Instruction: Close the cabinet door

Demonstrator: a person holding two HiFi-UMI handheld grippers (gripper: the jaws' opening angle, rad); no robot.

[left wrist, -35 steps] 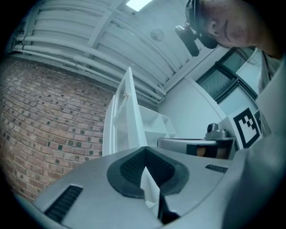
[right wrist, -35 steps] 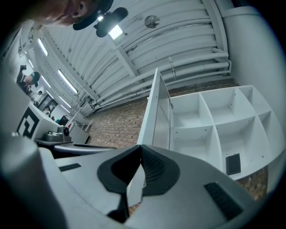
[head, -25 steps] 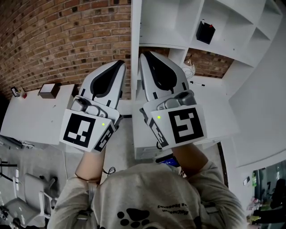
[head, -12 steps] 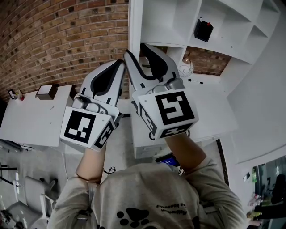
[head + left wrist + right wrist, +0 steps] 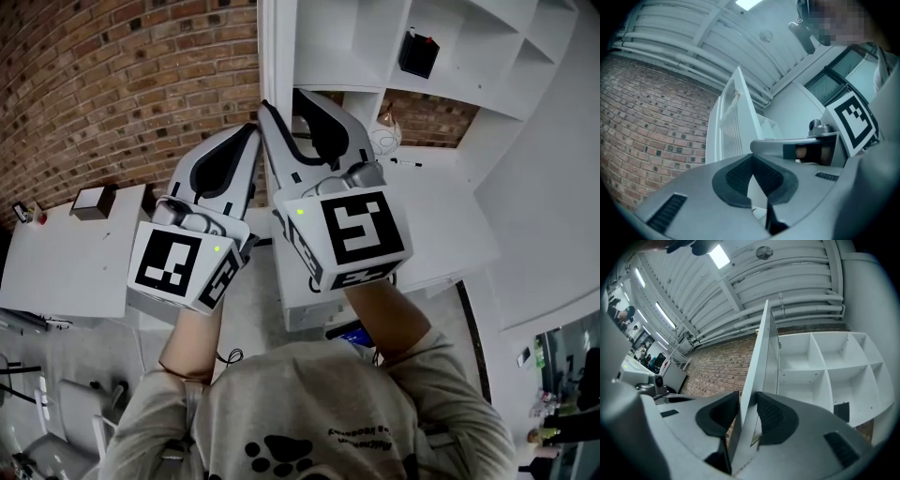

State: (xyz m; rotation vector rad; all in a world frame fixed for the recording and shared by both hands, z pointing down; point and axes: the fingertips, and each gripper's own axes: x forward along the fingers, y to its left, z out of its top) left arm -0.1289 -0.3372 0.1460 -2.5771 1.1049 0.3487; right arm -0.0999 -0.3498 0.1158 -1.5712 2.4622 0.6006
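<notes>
Just opened wide, the right tongs (image 5: 747, 395) straddle the edge of the cabinet door (image 5: 761, 348), probably to swing it shut; the left tongs (image 5: 752, 161) hang closed and empty.

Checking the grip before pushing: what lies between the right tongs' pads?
The edge of the cabinet door stands between the right tongs, which have just opened wide; the right gripper view shows it.
</notes>
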